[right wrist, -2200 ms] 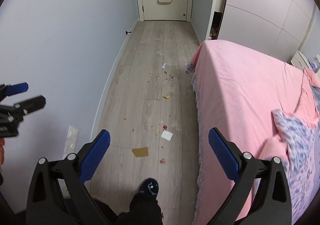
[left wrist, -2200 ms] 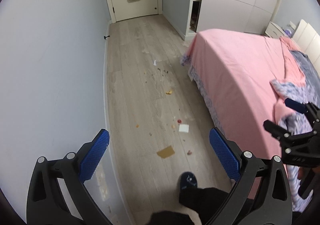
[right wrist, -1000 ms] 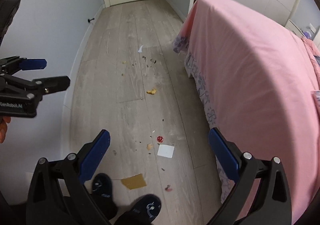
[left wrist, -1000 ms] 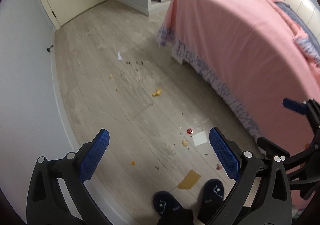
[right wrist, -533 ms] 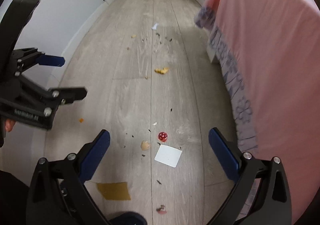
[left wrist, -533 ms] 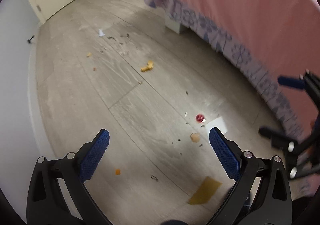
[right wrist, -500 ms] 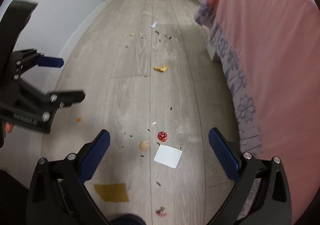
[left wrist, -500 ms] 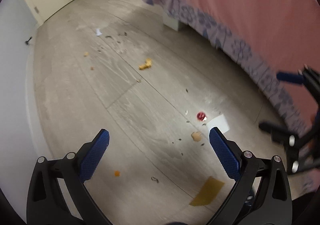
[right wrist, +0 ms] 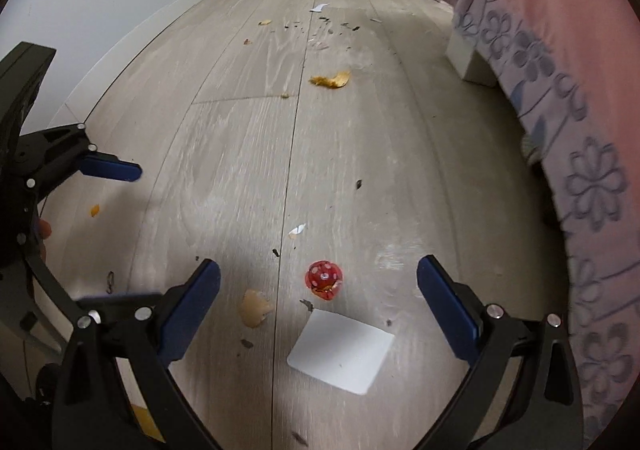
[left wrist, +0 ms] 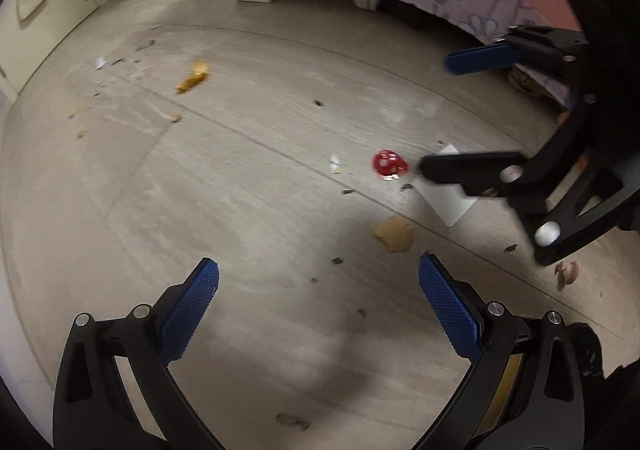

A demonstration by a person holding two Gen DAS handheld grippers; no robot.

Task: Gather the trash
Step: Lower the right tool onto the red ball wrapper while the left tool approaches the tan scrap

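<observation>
My right claw (right wrist: 318,290) is spread wide and hangs low over the floor (right wrist: 240,137), with the red spotted wrapper (right wrist: 323,278) lying between its fingers and the white card (right wrist: 342,350) flat on the boards just nearer me. My left claw (left wrist: 318,290) is also spread and holds nothing; the tan crumb (left wrist: 394,233) lies just ahead of its right finger.

I judge the wrapper to be light, crinkly and soft, so it should crush a little under a pinch; I would take it across its bulging middle. The card looks thin and stiff and lies flush, so it will probably slide before it lifts; one edge is the place to catch it. The orange scrap (right wrist: 331,81) farther up the floor looks brittle.

Compared with half a second ago, both claws are much lower and closer to the litter, and the bed (right wrist: 560,49) skirt now fills the edge of each view.
</observation>
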